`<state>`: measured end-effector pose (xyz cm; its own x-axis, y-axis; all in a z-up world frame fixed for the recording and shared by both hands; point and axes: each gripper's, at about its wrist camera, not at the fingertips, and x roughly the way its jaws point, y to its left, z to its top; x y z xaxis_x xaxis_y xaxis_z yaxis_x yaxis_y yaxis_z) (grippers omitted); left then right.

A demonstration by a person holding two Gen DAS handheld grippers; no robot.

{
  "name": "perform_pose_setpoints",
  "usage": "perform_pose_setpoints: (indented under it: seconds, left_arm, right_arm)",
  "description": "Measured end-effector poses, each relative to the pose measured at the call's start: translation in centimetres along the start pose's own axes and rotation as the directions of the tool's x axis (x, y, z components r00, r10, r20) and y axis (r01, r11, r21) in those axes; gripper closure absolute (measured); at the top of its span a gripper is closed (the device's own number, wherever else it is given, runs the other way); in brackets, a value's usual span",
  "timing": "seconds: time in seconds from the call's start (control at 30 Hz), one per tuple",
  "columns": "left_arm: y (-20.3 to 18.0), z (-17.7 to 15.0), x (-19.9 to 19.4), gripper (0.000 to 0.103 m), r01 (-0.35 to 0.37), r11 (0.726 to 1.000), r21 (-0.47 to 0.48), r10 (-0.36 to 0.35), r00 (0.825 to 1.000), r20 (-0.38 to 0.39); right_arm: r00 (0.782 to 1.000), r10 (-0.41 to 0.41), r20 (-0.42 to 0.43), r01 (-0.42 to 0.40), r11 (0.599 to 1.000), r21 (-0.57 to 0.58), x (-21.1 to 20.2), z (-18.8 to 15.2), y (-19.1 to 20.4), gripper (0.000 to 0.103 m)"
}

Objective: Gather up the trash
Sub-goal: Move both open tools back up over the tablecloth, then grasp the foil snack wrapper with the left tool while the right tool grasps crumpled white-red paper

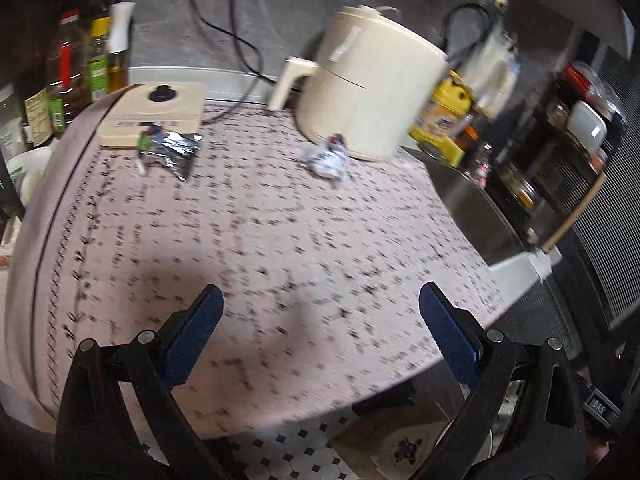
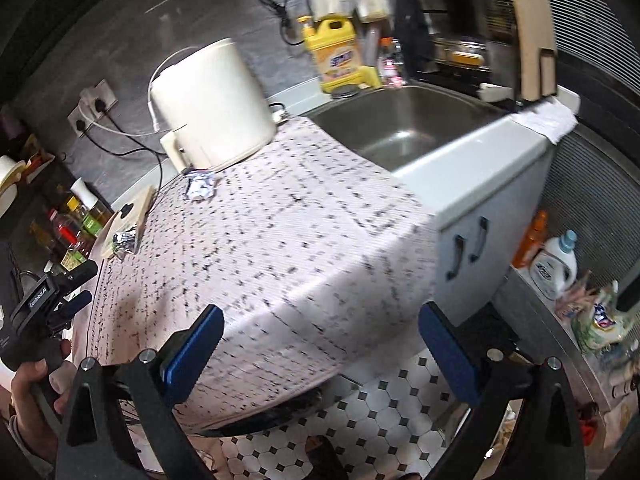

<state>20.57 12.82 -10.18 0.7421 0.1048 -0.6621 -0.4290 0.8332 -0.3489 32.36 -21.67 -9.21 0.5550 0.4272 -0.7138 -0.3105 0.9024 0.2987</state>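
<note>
Both claws wide and empty, trash well ahead on the cloth.
My left gripper (image 1: 320, 320) and right gripper (image 2: 320, 340) hang over the near edge of the patterned tablecloth (image 1: 260, 220). Crumpled wrapper (image 1: 326, 156) lies far ahead, touching the base of the cream air fryer (image 1: 368, 80). Foil packet (image 1: 170, 150) lies far-left, overlapping the cutting board (image 1: 160, 108). Bare cloth between claws and both. Sink (image 2: 404, 120) to the right.

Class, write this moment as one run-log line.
left hand-held gripper: open, empty | right hand-held gripper: open, empty | crumpled silver foil wrapper, crumpled white paper ball: on table
</note>
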Motion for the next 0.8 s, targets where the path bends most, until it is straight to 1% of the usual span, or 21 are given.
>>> perform_pose_setpoints:
  seconds: [0.13, 0.3, 0.47, 0.63, 0.73, 0.8]
  left_arm:
    - [3.9, 2.5, 0.6, 0.006, -0.047, 0.998, -0.038, 0.048, 0.998, 0.028]
    - [7.8, 5.0, 1.9, 0.006, -0.087, 0.993, -0.085, 0.091, 0.995, 0.041]
    - [11.3, 7.7, 4.1, 0.006, -0.119, 0.986, -0.12, 0.125, 0.991, 0.042]
    - [14.3, 10.0, 6.8, 0.017, -0.141, 0.978, -0.153, 0.146, 0.989, 0.024]
    - [15.4, 11.0, 8.2, 0.02, -0.139, 0.977, -0.165, 0.143, 0.99, 0.012]
    - [16.0, 11.5, 9.4, 0.021, -0.152, 0.975, -0.164, 0.154, 0.988, -0.001]
  right_arm:
    - [1.0, 0.023, -0.007, -0.023, 0.999, -0.026, 2.4, 1.4, 3.2, 0.008]
    - [0.999, 0.034, -0.013, -0.035, 0.997, -0.062, 5.8, 3.1, 7.3, 0.008]
    - [0.998, 0.05, -0.025, -0.052, 0.995, -0.087, 9.7, 5.2, 11.0, 0.008]
    - [0.997, 0.067, -0.04, -0.07, 0.992, -0.103, 13.7, 7.2, 14.2, 0.01]
    - [0.996, 0.075, -0.05, -0.079, 0.992, -0.097, 16.1, 8.4, 15.8, 0.012]
    - [0.995, 0.08, -0.057, -0.085, 0.992, -0.097, 17.6, 9.1, 16.6, 0.012]
